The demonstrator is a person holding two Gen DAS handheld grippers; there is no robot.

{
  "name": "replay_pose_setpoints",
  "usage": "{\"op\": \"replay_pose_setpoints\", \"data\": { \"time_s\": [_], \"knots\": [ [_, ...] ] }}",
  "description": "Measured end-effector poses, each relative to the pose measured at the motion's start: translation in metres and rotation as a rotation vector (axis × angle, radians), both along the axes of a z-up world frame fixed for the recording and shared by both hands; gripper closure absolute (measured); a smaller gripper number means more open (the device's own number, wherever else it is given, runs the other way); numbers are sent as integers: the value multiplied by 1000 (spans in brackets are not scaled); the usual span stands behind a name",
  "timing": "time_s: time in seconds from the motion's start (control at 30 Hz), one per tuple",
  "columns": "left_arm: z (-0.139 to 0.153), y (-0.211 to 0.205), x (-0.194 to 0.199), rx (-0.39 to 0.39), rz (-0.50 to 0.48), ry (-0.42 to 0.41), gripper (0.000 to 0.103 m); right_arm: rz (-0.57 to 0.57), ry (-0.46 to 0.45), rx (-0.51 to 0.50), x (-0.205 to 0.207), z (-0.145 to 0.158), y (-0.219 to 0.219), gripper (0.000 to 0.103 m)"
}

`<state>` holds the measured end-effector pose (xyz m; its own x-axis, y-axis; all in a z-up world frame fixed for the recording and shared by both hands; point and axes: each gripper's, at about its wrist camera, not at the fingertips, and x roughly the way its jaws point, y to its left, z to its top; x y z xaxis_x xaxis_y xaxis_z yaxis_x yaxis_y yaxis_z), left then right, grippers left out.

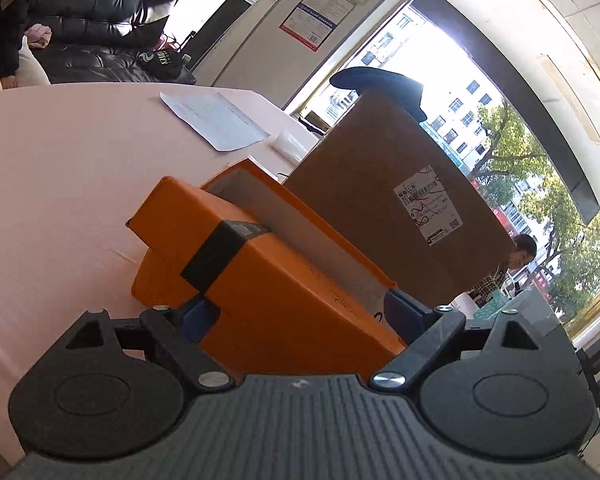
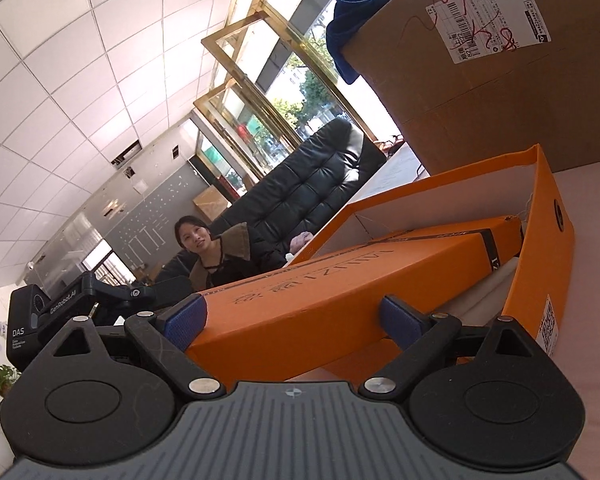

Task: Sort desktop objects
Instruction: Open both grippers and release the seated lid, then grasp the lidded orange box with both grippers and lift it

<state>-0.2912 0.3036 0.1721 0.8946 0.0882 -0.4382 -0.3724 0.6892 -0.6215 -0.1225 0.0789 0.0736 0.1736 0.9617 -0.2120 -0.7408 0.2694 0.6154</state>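
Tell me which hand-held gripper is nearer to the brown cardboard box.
Right. The right hand-held gripper grips the orange lid close to the cardboard box; the left hand-held gripper grips it farther off.

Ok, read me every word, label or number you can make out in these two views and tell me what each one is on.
"GenRobot.AI": on the left gripper, seen from the right wrist view.
"DAS": on the same gripper; the smaller lines beneath are unreadable.
Shipping label on the cardboard box: "821" partly legible, the rest too small.
Lid: stylised print, not readable.
Wall poster: blurred.
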Motion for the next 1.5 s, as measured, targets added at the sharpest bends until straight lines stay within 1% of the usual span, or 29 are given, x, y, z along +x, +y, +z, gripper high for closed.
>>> {"op": "replay_pose_setpoints", "data": {
  "time_s": [0.07,0.1,0.13,0.17,0.3,0.33,0.4,0.47,0.53,0.57,0.6,0.63,0.73,0.8,0.87,0.97,1.1,1.2,1.3,1.4,1.5],
  "knots": [
    [-2,-5,4,-16,17,-4,20,2,-4,9,-2,-1,-2,10],
    [-3,-7,6,-25,25,-6,27,4,0,16,-3,-2,-4,10],
    [-4,-10,8,-33,34,-8,38,5,5,23,-4,-2,-6,10],
    [-5,-12,9,-34,32,-6,45,6,9,31,-5,-3,-7,10],
    [-1,-14,5,-55,32,-43,51,23,23,50,4,-1,-4,8],
    [3,-17,4,-41,24,-59,54,27,21,63,3,1,-5,8],
    [12,-23,0,-12,7,-93,58,36,15,89,0,3,-8,8],
    [23,-31,-6,41,-9,-140,62,45,9,116,-4,6,-11,8],
    [35,-37,-12,64,-39,-178,69,57,9,137,-6,11,-12,8],
    [39,-39,-15,77,-55,-190,70,74,2,142,-9,14,-12,8],
    [42,-41,-18,89,-69,-198,72,95,-16,143,-13,17,-12,8],
    [46,-43,-22,104,-87,-208,73,109,-57,135,-23,20,-9,8],
    [50,-40,-35,112,-105,-215,74,149,-194,105,-54,31,0,8],
    [48,-33,-46,98,-110,-218,74,170,-241,95,-69,35,8,8],
    [42,-19,-58,59,-105,-224,73,206,-252,93,-79,38,14,8],
    [28,3,-76,0,-92,-235,72,222,-225,79,-84,38,30,8],
    [4,27,-92,-81,-79,-220,70,241,-188,57,-88,36,53,8],
    [-12,40,-100,-116,-74,-205,68,256,-179,28,-91,34,69,8],
    [-30,55,-107,-152,-76,-190,63,260,-184,-9,-93,35,83,8],
    [-43,66,-112,-179,-81,-182,56,208,-181,-34,-80,42,92,8],
    [-57,76,-114,-220,-84,-182,52,57,-114,-64,-44,49,98,8]
  ]
}}
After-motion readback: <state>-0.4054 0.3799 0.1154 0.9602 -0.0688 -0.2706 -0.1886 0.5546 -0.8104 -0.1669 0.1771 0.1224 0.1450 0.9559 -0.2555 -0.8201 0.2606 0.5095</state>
